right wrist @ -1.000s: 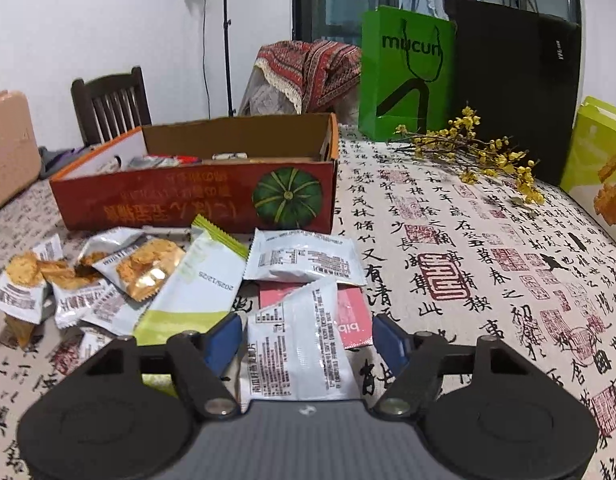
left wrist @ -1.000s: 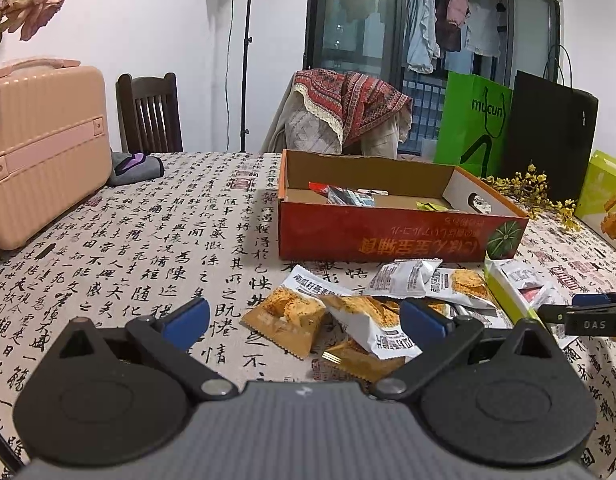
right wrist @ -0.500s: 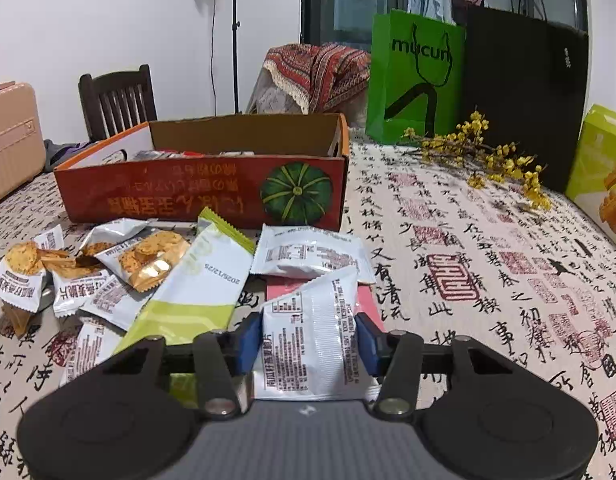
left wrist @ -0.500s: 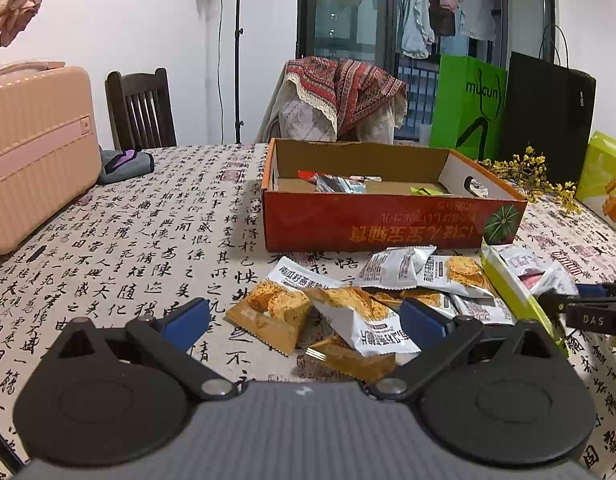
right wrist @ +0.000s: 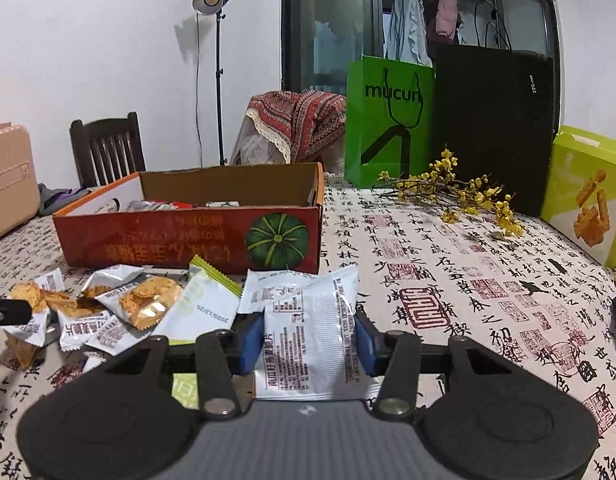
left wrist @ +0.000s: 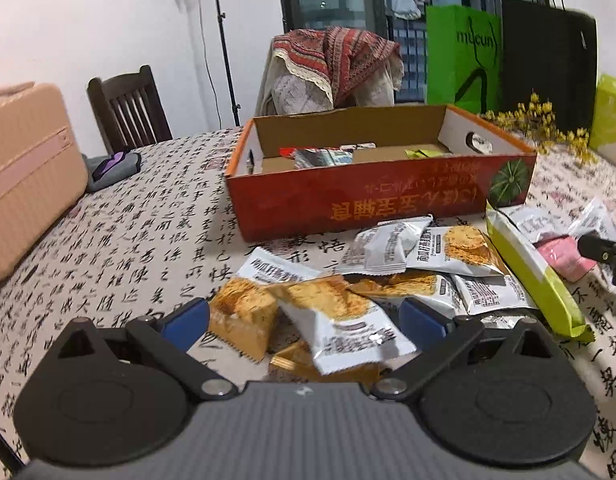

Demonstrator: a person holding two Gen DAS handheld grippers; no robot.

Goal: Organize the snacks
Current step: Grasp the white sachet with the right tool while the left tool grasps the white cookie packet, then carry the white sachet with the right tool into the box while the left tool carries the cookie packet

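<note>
Currently: right gripper clamping 1 silver snack packet between jaws, just closed; lifting gently toward orange box; left gripper gaping.

One cardboard box, two shopping bags (green, black)

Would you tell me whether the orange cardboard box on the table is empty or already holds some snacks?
Partly filled. The orange cardboard box is open-topped, and a few snack packets lie on its floor, with much bare cardboard around them.
</note>
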